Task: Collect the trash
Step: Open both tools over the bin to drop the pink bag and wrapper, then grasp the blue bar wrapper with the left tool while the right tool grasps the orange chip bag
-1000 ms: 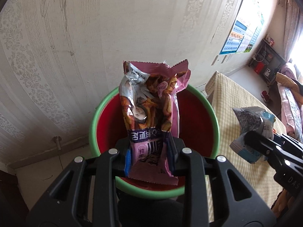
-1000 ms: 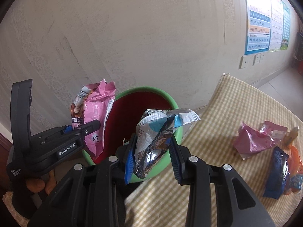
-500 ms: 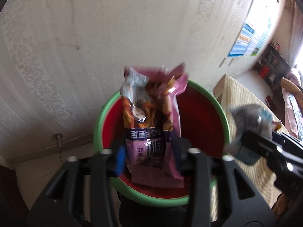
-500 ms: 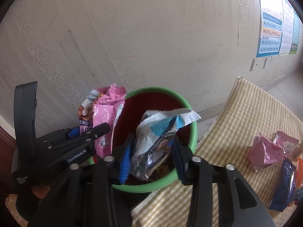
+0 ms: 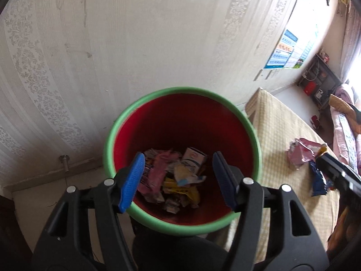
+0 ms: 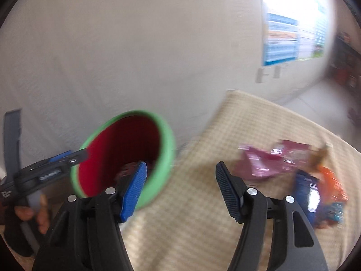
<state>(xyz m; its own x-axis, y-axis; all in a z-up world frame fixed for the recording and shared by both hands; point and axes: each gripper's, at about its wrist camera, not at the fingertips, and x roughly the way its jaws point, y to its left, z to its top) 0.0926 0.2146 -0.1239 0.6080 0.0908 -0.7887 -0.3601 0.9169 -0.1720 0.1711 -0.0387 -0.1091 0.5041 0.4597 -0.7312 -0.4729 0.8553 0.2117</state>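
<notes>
A red bin with a green rim (image 5: 180, 90) stands by the wall and holds several crumpled wrappers (image 5: 173, 176). My left gripper (image 5: 178, 178) is open and empty right above the bin's mouth. My right gripper (image 6: 180, 185) is open and empty over the edge of the checked table (image 6: 191, 225), to the right of the bin (image 6: 167, 144). A pink wrapper (image 6: 266, 160), a blue wrapper (image 6: 309, 189) and an orange wrapper (image 6: 331, 185) lie on the table. The right wrist view is blurred.
The patterned wall (image 5: 135, 33) is right behind the bin. A metal door stop (image 5: 64, 161) sticks up from the floor on the left. A poster (image 5: 291, 49) hangs on the wall; a shelf (image 5: 320, 76) and a bed (image 5: 345, 124) stand far right.
Both grippers opened and let go of their wrappers, which now lie in the bin. The right gripper has swung right, toward the table.
</notes>
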